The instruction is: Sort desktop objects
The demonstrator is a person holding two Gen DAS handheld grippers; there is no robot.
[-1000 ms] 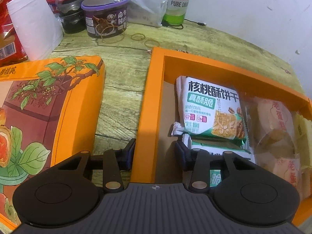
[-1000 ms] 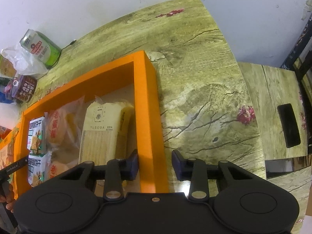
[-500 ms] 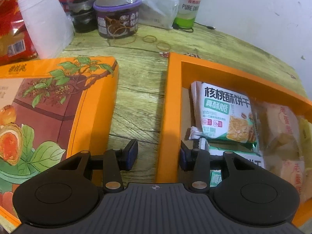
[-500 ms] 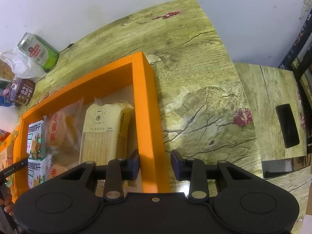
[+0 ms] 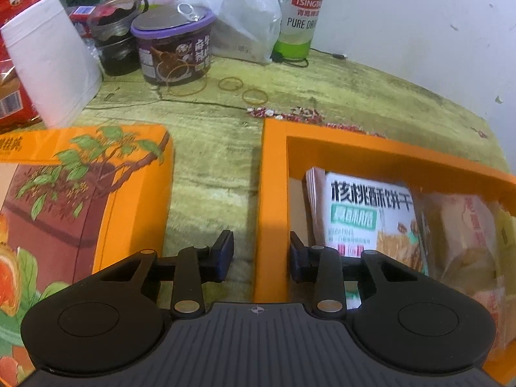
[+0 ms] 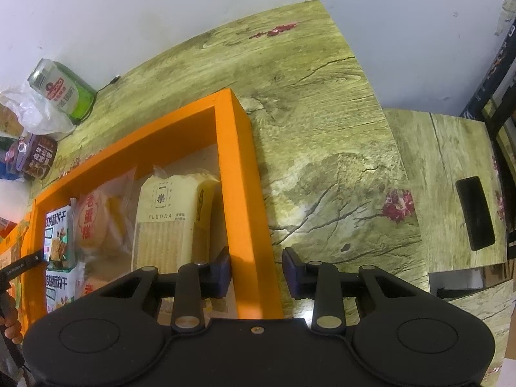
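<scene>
Orange box (image 5: 272, 193), open, on table (image 5: 209, 161); lid (image 5: 122, 200) lying just left of it, printed face up. Left gripper (image 5: 259, 256): clenched astride the box's left wall, outer pad on the table side not plainly touching, inner pad inside the box. Right gripper (image 6: 256, 272): likewise clenched across the right wall, inner pad against it. Change over the last second: left jaws tightened to their closest; in the left view, box and lid drawn further right in frame and backdrop clutter nearer; right view scarcely altered. Meaning, as a judgement: box now gripped at both ends, ready to lift or slide as one piece. Long axis: runs left to right between the grippers, open face up. Contents: biscuit packs (image 5: 371, 213) at left, cakes (image 6: 96, 222) mid, cracker pack (image 6: 164, 222) at right.
</scene>
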